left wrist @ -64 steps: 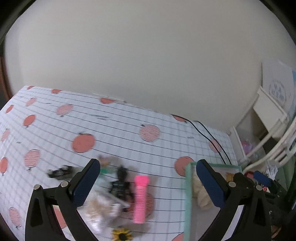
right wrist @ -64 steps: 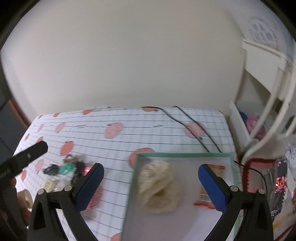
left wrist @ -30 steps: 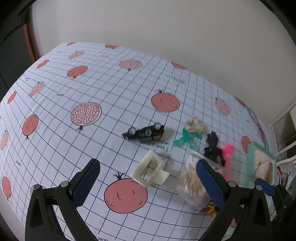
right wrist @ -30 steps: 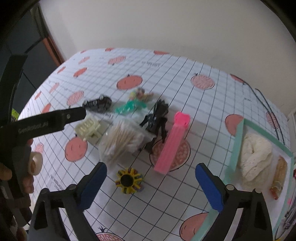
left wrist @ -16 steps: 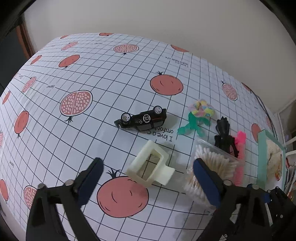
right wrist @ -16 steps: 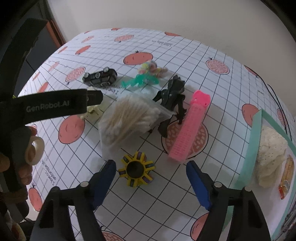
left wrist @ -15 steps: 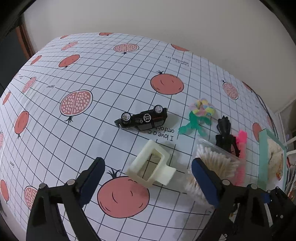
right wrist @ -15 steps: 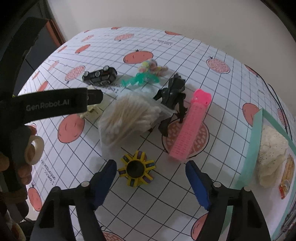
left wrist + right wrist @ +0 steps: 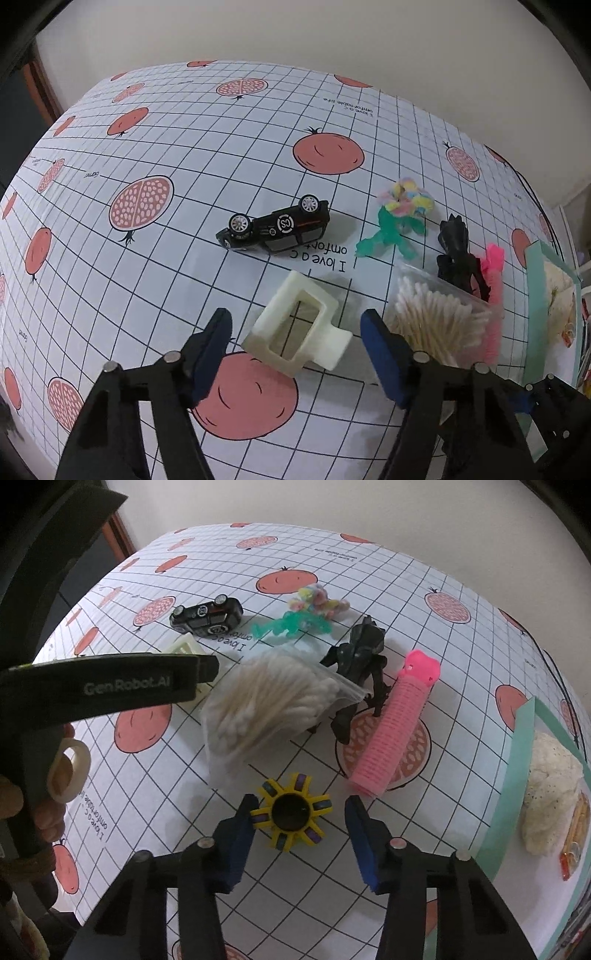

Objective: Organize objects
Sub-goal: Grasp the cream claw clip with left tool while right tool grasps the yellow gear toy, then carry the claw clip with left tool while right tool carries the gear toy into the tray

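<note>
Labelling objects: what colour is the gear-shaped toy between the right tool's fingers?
Yellow with purple insets, black centre; clearest in the right wrist view.

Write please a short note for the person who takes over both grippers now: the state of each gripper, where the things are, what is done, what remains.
Left gripper: jaws just closing around the cream hair claw clip, pads not yet touching it.
Right gripper: jaws just closing around the yellow gear toy; left pad at its edge, right pad clear, no grip yet.
On the tablecloth: black toy car on its roof, green flower toy, black figure, bag of cotton swabs, pink roller.
Done: cream cloth and snack packet lie in the green tray.
Left: everything else, probably into the tray.
</note>
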`<state>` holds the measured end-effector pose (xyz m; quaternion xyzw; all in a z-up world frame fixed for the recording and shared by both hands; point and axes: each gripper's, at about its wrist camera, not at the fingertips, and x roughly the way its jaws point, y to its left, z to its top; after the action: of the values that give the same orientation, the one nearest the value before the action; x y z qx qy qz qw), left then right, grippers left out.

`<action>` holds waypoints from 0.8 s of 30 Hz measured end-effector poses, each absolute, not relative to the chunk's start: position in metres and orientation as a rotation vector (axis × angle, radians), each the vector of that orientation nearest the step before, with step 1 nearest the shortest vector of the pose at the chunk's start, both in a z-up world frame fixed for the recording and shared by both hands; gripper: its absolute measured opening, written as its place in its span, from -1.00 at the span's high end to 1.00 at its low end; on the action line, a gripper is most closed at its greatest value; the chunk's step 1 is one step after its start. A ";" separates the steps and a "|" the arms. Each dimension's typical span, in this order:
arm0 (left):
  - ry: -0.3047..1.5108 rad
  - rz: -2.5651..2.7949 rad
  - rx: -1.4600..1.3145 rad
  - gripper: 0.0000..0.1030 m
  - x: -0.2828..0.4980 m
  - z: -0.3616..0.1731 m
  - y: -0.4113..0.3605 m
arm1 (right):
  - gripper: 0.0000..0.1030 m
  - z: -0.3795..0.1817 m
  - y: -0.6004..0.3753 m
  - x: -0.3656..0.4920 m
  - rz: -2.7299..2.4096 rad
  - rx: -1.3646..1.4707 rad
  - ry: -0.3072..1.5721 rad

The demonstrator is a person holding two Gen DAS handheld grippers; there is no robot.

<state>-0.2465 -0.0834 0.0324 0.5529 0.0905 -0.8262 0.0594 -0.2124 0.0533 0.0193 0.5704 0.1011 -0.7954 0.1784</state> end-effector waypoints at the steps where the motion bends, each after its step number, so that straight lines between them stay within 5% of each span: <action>1: 0.271 -2.501 1.676 -0.37 -0.247 0.032 -0.083 | 0.11 0.019 0.053 -0.213 -2.245 1.611 0.281; 4: 0.269 -2.500 1.687 -0.15 -0.246 0.031 -0.083 | 0.20 0.020 0.054 -0.213 -2.237 1.607 0.269; 24: 0.302 -2.484 1.659 -0.14 -0.244 0.064 -0.086 | 0.21 0.057 0.072 -0.218 -2.302 1.525 0.189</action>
<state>-0.2445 -0.0858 0.0642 0.5514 0.1005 -0.8252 0.0697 -0.2179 0.0719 0.0567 0.5414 0.0670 -0.8172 0.1859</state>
